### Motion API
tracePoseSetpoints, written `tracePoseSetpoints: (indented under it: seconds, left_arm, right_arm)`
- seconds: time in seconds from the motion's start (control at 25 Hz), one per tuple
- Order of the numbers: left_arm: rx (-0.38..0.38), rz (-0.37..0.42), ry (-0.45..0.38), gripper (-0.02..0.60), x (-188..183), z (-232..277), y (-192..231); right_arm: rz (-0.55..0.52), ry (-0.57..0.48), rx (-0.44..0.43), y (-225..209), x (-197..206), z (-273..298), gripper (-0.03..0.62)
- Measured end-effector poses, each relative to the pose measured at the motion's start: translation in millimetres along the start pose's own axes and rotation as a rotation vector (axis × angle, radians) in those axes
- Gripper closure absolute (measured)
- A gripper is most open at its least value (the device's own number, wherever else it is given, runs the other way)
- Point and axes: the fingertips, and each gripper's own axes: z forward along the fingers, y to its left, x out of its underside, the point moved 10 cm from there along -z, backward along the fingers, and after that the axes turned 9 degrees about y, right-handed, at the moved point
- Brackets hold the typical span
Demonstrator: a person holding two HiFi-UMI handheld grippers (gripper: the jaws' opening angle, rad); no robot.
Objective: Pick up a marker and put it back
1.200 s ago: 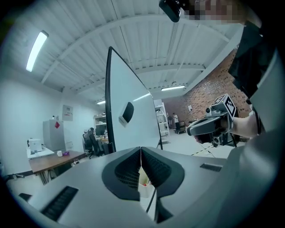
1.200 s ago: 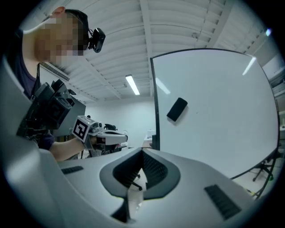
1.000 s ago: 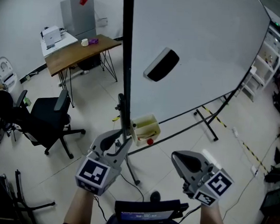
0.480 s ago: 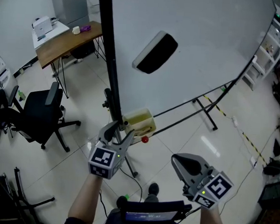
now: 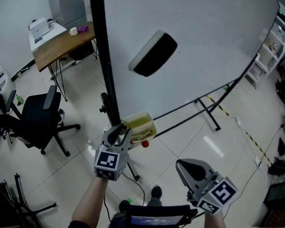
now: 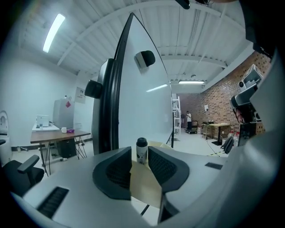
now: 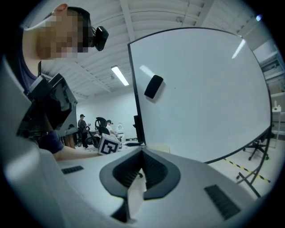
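At lower centre of the head view, holding the left hand-held gripper right at the left end of a beige tray fixed low on the whiteboard. Having just been closing its jaws, now standing roughly half apart. Framing an upright black-capped marker between the jaw tips, mid-frame in the left gripper view, standing in the tray. Showing a sliver of beige between marker and left jaw, so not visibly clamping it. Seeing a small red item just below the tray, too small to tell what. At lower right, holding the right hand-held gripper well apart from the tray, over the floor, jaw tips meeting, gripping nothing. Noting a black eraser stuck on the board, upper centre. Noting a wooden counter at upper left and an office chair at mid left.
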Motion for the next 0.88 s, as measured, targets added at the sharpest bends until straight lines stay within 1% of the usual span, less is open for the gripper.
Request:
tracePoseSetpoints:
  seconds: [0.04, 0.08, 0.12, 0.32, 0.52, 0.64, 0.88]
  left_arm:
    - [-0.003, 0.000, 0.000, 0.486, 0, 1, 1]
    - [-0.005, 0.000, 0.001, 0.514, 0, 1, 1]
    - [-0.006, -0.001, 0.002, 0.522, 0, 1, 2]
    - [-0.012, 0.021, -0.007, 0.522, -3, -1, 0]
    - [0.010, 0.027, -0.081, 0.520, -16, -14, -5]
    - [0.027, 0.039, -0.091, 0.520, -29, -25, -7]
    - [0.064, 0.098, -0.097, 0.520, -63, -49, -13]
  right_arm:
    - [0.003, 0.001, -0.001, 1, 0, 0, 0.582]
    - [0.004, 0.002, -0.002, 2, -1, 1, 0.582]
    - [0.003, 0.001, -0.004, 3, -2, 2, 0.582]
    - [0.000, -0.001, 0.001, 5, -2, 0, 0.582]
    - [0.002, -0.013, 0.012, 6, -3, -4, 0.582]
    - [0.001, -0.030, 0.014, 6, -5, -6, 0.582]
    - [-0.001, -0.081, -0.010, 11, -15, -9, 0.582]
